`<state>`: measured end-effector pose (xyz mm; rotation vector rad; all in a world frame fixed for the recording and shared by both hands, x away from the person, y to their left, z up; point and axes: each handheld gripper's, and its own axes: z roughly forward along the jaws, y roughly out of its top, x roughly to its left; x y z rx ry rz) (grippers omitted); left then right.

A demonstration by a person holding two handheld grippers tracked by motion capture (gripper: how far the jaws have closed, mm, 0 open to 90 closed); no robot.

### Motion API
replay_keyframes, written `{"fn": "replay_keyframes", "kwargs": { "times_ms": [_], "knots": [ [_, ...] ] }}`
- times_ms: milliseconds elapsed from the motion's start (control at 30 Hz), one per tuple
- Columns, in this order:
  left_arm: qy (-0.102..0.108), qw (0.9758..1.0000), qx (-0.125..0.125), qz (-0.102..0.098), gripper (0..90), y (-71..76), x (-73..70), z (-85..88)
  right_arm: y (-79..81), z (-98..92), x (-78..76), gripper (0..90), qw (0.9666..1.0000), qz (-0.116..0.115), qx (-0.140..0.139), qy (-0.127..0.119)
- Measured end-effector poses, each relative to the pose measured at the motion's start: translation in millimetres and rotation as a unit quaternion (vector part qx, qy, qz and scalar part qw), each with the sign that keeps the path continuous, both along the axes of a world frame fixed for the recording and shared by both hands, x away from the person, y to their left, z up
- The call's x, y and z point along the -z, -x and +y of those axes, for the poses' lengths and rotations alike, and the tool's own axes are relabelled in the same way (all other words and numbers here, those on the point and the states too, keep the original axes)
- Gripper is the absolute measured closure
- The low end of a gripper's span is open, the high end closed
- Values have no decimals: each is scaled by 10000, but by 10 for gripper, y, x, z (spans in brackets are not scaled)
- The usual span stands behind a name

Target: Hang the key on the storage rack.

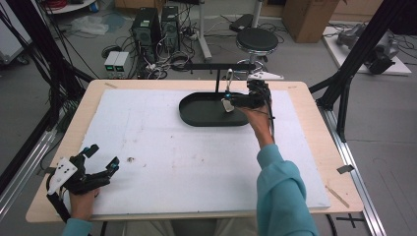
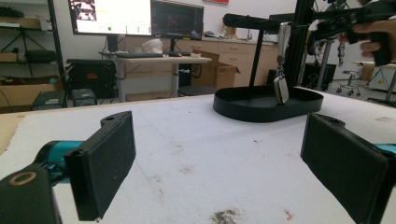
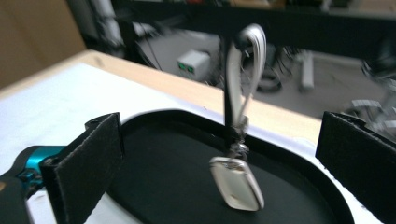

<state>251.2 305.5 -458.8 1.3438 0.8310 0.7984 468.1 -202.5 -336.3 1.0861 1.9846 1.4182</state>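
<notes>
Right gripper (image 3: 219, 172): jaws spread, keyring (image 3: 238, 140) hung from stand (image 1: 219, 66) between them, untouched, above tray (image 3: 163, 186). Left gripper (image 2: 219, 168): jaws spread, over table (image 2: 196, 154).

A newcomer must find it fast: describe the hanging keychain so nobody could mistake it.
On the white mat stands a black oval tray with a T-shaped rack. From its crossbar hangs the keychain: a silvery clip with a pale tag, the rack's one hanging thing.

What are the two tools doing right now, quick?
Left tool: open, holding nothing, over the table.
Right tool: open, holding nothing; the key fob hangs between its jaws, untouched.
</notes>
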Motion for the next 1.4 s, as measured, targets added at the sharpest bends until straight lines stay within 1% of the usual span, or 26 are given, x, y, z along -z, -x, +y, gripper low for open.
{"fn": "replay_keyframes", "kwargs": {
  "times_ms": [67,167,200,233,267,333,367,400,467,500,567,633,700,733,800,867,933,1000,1100,1133,1167,1200,1267,1333,1400],
  "knots": [
    [-25,10000,-1,-25,107,4,0,-4,144,-99,-23,6,9994,-205,-228,-183],
    [-39,10000,-2,-23,107,5,0,-7,387,-260,-14,6,9973,-444,-532,-233],
    [-37,10000,-2,-21,107,4,0,-8,500,-337,4,6,9959,-595,-635,-252],
    [-51,10000,-7,-7,107,3,-1,-9,572,-385,19,6,9950,-667,-694,-267],
    [-68,10000,0,-2,107,1,-2,-9,690,-468,56,7,9927,-849,-796,-312],
    [-78,10000,6,4,107,1,-2,-11,868,-575,126,6,9900,-988,-931,-387],
    [-71,10000,4,-40,107,7,0,-13,959,-626,157,6,9894,-1029,-962,-340],
    [-86,9999,2,-68,107,13,1,-14,1058,-676,204,7,9872,-1216,-968,-350],
    [-99,9999,-3,-85,107,16,1,-19,1225,-772,290,7,9845,-1409,-980,-368],
    [-98,9999,-2,-84,107,16,1,-18,1301,-815,338,7,9840,-1445,-971,-381],
    [-94,9999,-2,-77,107,14,1,-14,1433,-897,451,6,9818,-1565,-972,-470],
    [-92,9999,-2,-77,107,13,1,-14,1538,-970,574,7,9813,-1602,-927,-529],
    [-82,9999,-4,-71,107,13,2,-13,1617,-1039,693,7,9807,-1648,-874,-592],
    [-75,9999,-6,-71,107,13,2,-14,1651,-1071,747,6,9812,-1628,-816,-637],
    [-87,9999,-3,-74,107,13,1,-14,1701,-1135,844,6,9808,-1607,-766,-795],
    [-96,9999,-5,-76,107,14,1,-14,1751,-1177,925,7,9804,-1649,-705,-822],
    [-98,9999,-6,-83,107,15,1,-16,1788,-1203,1005,7,9798,-1641,-695,-913],
    [-98,9999,-6,-83,107,16,1,-16,1811,-1210,1086,7,9799,-1619,-674,-948],
    [-93,9999,-3,-89,107,18,2,-19,1808,-1200,1191,7,9816,-1528,-632,-953],
    [-95,9999,-5,-98,107,19,2,-19,1810,-1196,1205,7,9820,-1496,-635,-959],
    [-95,9999,-5,-97,107,19,2,-19,1812,-1200,1205,7,9808,-1583,-636,-948],
    [-93,9999,-4,-96,107,19,2,-19,1811,-1203,1209,7,9810,-1549,-629,-983],
    [-100,9999,-6,-90,107,19,2,-18,1815,-1206,1213,7,9807,-1565,-614,-998],
    [-93,9999,-5,-92,107,19,2,-19,1825,-1187,1213,8,9807,-1632,-632,-872],
    [-90,9999,-2,-88,107,19,2,-19,1824,-1181,1213,8,9810,-1620,-628,-868]
  ]
}}
